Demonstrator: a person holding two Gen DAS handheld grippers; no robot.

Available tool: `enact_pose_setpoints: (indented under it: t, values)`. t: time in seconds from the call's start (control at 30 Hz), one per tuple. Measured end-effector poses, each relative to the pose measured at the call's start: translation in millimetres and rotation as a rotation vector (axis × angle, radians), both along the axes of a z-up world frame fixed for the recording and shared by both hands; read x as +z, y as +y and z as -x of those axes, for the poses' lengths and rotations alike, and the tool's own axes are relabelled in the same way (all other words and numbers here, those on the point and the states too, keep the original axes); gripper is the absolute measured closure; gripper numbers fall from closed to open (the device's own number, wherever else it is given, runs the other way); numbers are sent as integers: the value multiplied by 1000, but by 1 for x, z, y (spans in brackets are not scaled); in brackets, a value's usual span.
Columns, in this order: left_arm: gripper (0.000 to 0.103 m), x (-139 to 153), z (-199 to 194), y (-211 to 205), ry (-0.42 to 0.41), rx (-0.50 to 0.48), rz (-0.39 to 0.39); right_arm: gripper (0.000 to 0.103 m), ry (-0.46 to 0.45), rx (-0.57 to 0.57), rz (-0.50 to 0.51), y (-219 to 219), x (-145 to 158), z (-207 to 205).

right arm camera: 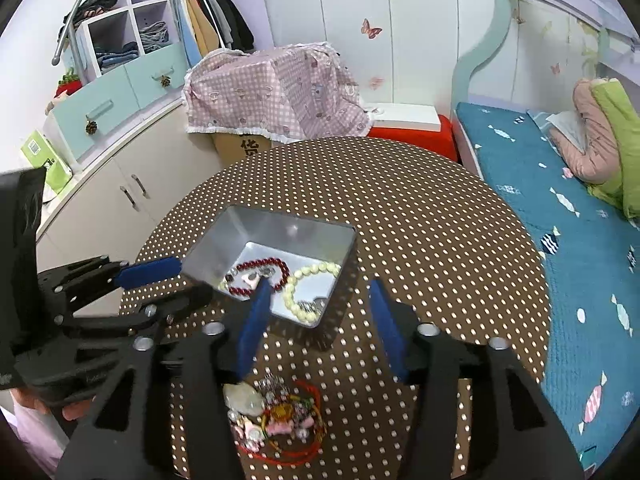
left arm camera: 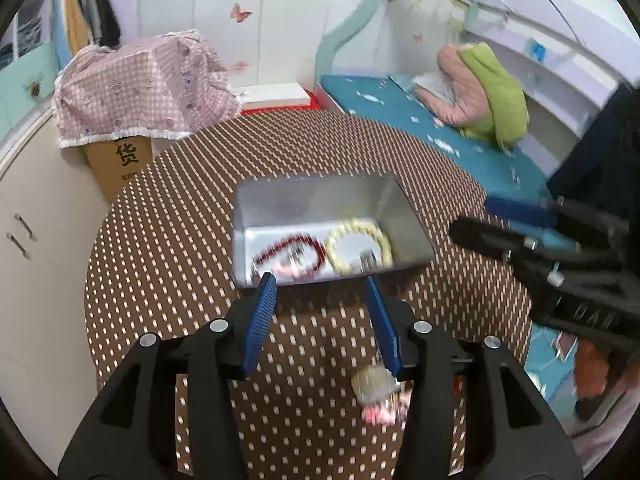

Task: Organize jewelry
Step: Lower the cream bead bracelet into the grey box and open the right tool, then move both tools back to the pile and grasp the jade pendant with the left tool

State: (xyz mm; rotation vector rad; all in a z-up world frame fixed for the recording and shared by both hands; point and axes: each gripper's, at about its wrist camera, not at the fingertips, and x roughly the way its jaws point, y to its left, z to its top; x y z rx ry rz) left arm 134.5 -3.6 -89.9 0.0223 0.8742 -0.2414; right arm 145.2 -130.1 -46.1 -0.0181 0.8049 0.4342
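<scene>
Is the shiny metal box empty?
No, the metal box holds a dark red bead bracelet and a cream bead bracelet, as the right wrist view shows.

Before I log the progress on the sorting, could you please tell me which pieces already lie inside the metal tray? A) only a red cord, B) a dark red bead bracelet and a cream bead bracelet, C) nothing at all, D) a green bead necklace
B: the metal tray holds a dark red bead bracelet beside a cream bead bracelet.
</scene>
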Motion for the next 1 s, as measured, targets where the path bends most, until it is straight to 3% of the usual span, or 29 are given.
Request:
enact_pose_setpoints:
  t: [0.1, 0.3, 0.5, 0.77, 0.93, 1.0]
  values:
    - [50, -15, 12, -7, 39, -23, -17, 30, -3, -24, 23, -5, -6, 10]
    - [44, -38, 23, -17, 102, -53, -14, 20, 24, -52, 29, -17, -20, 24]
    - [34, -56, 27, -28, 160, -74, -28, 16, 65, -93, 31, -28, -35, 28]
    - [34, -69, 22, -40, 193, -73, -60, 16, 128, -126, -3, -43, -54, 30]
    - [42, -72, 19, -49, 178, -56, -141, 16, 135, -124, -11, -47, -56, 31]
    - [61, -71, 19, -55, 176, -53, -142, 16, 139, -124, -13, -48, -57, 31]
